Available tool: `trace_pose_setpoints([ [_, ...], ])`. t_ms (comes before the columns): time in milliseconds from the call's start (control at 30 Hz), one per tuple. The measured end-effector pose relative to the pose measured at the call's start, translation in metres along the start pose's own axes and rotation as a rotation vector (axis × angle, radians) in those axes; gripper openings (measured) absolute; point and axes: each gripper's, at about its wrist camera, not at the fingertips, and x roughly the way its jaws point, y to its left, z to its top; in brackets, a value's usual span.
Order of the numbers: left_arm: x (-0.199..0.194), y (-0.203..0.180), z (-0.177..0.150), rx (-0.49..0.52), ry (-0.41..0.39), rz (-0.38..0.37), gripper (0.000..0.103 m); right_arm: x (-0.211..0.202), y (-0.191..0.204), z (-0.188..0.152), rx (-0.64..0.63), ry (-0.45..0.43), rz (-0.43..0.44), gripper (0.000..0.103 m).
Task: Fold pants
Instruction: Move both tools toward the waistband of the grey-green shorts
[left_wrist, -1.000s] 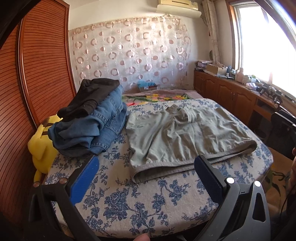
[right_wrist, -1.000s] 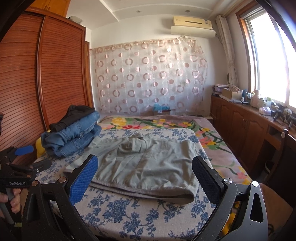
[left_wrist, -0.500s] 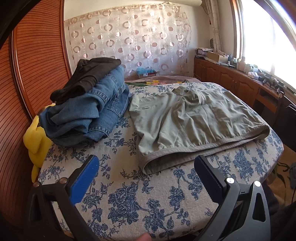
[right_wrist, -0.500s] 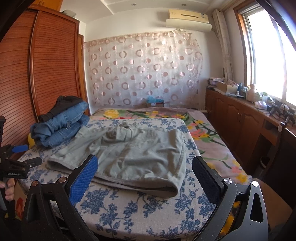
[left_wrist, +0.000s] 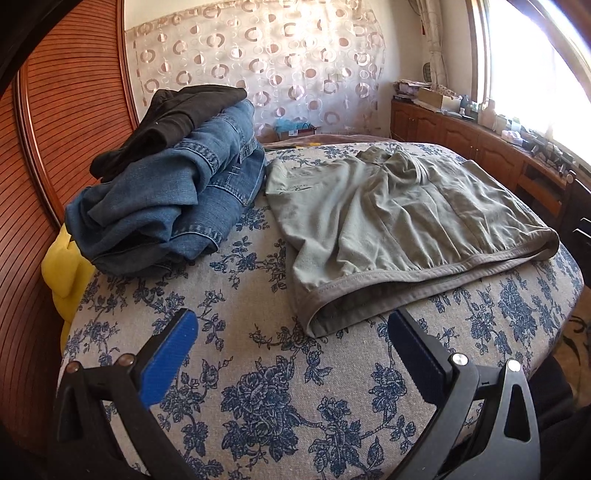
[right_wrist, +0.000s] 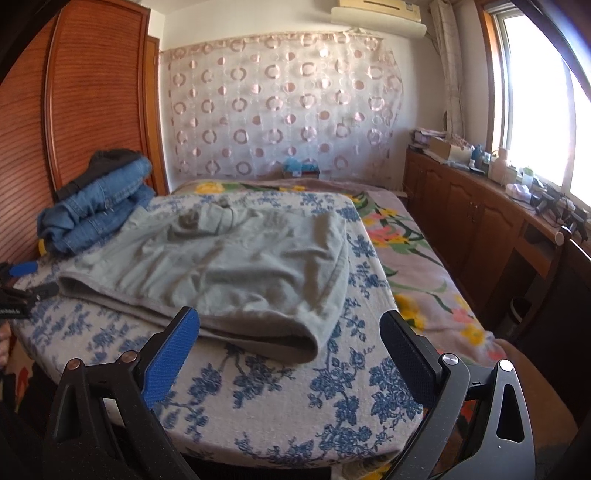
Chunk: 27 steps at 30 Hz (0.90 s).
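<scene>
Left wrist view: at the far left a yellow toy (left_wrist: 61, 269) peeks out by the wooden wardrobe (left_wrist: 55, 122). Next, in the upper left, sits a pile of blue jeans (left_wrist: 166, 206) with a black garment (left_wrist: 173, 118) on top. The grey-green pants (left_wrist: 388, 218) lie flat in the middle and right, on the surface with the blue flower cloth (left_wrist: 258, 387). At the bottom, the left gripper (left_wrist: 291, 332) is spread wide and holds nothing. Right wrist view: the right gripper (right_wrist: 290, 325) is spread wide too, empty, just above the near edge of the pants (right_wrist: 229, 266).
</scene>
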Motion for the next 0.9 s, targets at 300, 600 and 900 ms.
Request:
trace_pose_setpoints([
  [300,0.012,-0.001,0.002,0.020,0.038,-0.035,0.103,0.025,-0.019,-0.013,-0.021,0.099,-0.064,0.091],
  [600,0.023,0.000,0.005,0.040,0.059,0.000,0.103,0.050,-0.002,-0.011,-0.124,0.145,-0.085,0.089],
  [900,0.026,0.003,0.004,0.037,0.064,0.006,0.103,0.068,0.024,0.000,-0.247,0.146,-0.100,0.089],
])
